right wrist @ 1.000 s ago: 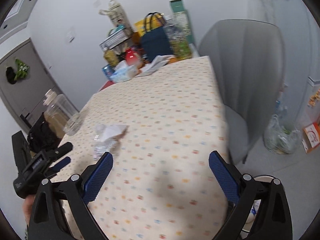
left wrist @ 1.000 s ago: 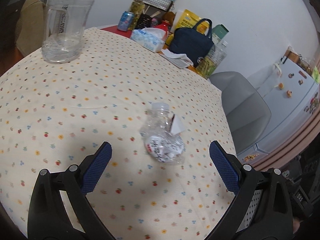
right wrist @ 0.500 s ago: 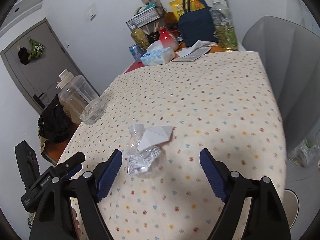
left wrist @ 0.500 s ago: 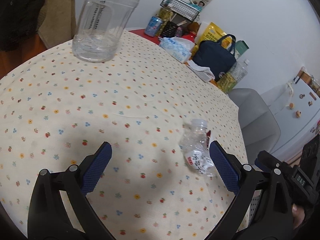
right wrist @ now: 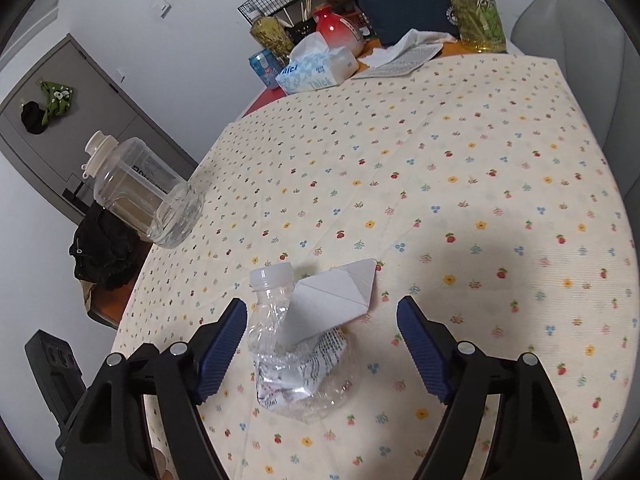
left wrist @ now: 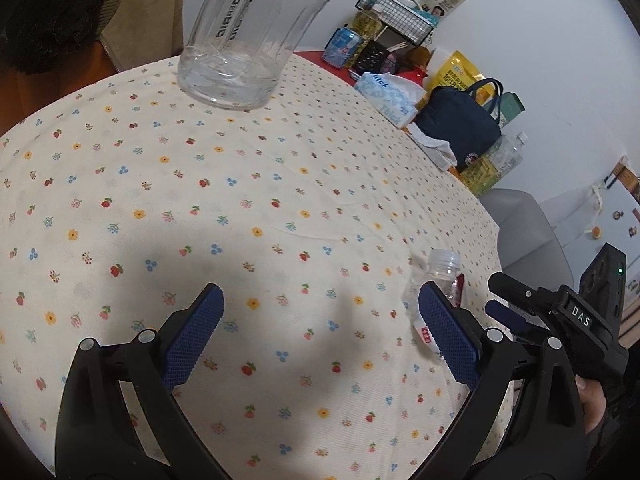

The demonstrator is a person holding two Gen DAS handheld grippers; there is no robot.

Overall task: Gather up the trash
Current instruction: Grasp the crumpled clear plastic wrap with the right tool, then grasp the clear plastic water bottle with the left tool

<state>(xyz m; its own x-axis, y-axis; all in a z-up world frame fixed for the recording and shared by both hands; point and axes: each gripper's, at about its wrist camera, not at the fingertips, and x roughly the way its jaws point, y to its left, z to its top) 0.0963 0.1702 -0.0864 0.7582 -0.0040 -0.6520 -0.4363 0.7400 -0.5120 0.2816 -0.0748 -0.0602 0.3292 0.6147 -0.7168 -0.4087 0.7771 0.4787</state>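
Observation:
A crushed clear plastic bottle (right wrist: 296,352) with a white cap lies on the flowered tablecloth (right wrist: 460,184). A folded white paper (right wrist: 332,296) rests on top of it. My right gripper (right wrist: 320,340) is open, and the bottle lies between its two blue pads without touching them. In the left wrist view the bottle (left wrist: 436,276) is partly hidden behind my right-hand finger. My left gripper (left wrist: 320,328) is open and empty above bare cloth, to the left of the bottle. The right gripper's black body (left wrist: 560,320) shows at the right edge there.
A large clear jug (left wrist: 248,32) stands at the table's far left side. A tissue box (right wrist: 316,68), a navy bag (right wrist: 408,0), bottles, a can and a wire basket crowd the far end. A grey chair (right wrist: 580,48) stands at the right.
My right gripper has moved in over the bottle, so it now lies between the pads. My left gripper has swung left, away from the bottle, toward the jug.

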